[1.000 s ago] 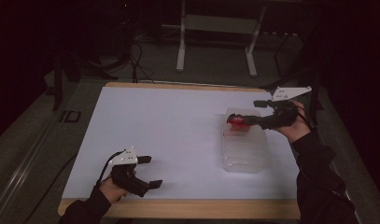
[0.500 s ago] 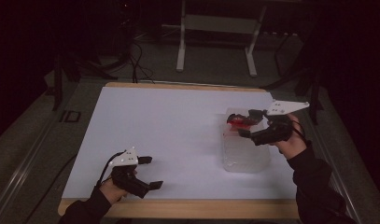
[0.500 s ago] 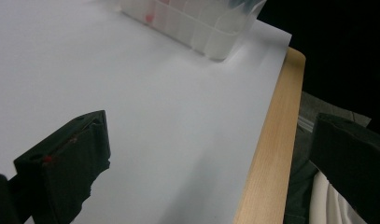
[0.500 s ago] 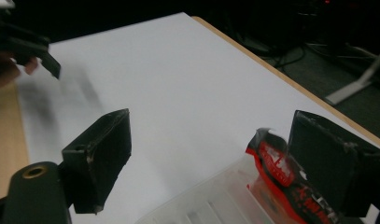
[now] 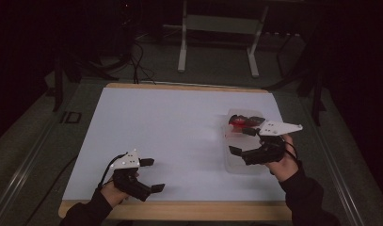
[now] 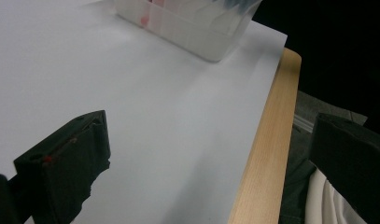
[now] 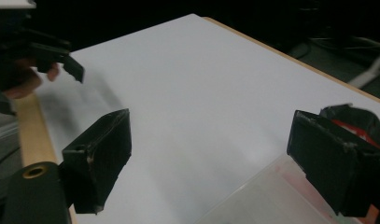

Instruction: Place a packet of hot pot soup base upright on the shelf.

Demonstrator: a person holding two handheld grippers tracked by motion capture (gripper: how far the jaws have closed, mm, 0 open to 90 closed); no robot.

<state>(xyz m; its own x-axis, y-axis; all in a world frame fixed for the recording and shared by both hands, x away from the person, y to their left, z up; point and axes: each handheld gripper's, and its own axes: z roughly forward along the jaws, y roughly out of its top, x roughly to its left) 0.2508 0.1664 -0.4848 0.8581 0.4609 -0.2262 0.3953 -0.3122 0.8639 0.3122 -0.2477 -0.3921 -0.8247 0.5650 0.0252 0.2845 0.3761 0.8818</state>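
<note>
A clear plastic container point(image 5: 236, 165) stands on the right side of the white table top point(image 5: 179, 127). At its far end lies a red and black object point(image 5: 242, 121), too dark to make out. My right gripper point(image 5: 241, 141) hovers over the container's middle, open, with nothing between its fingers. In the right gripper view the container's rim point(image 7: 271, 200) lies below the jaws and the red and black object point(image 7: 360, 122) sits behind the right jaw. My left gripper point(image 5: 154, 175) is open and empty near the table's front left edge.
A wooden front edge point(image 6: 267, 140) borders the white top, close by the left gripper. The container point(image 6: 192, 23) appears far off in the left gripper view. The left gripper point(image 7: 52, 56) appears across the table in the right gripper view. A metal stand point(image 5: 217, 42) is on the floor beyond.
My right gripper has drawn back from the container's far end toward the person, away from the red and black object, which stays put. The left gripper has not moved.
</note>
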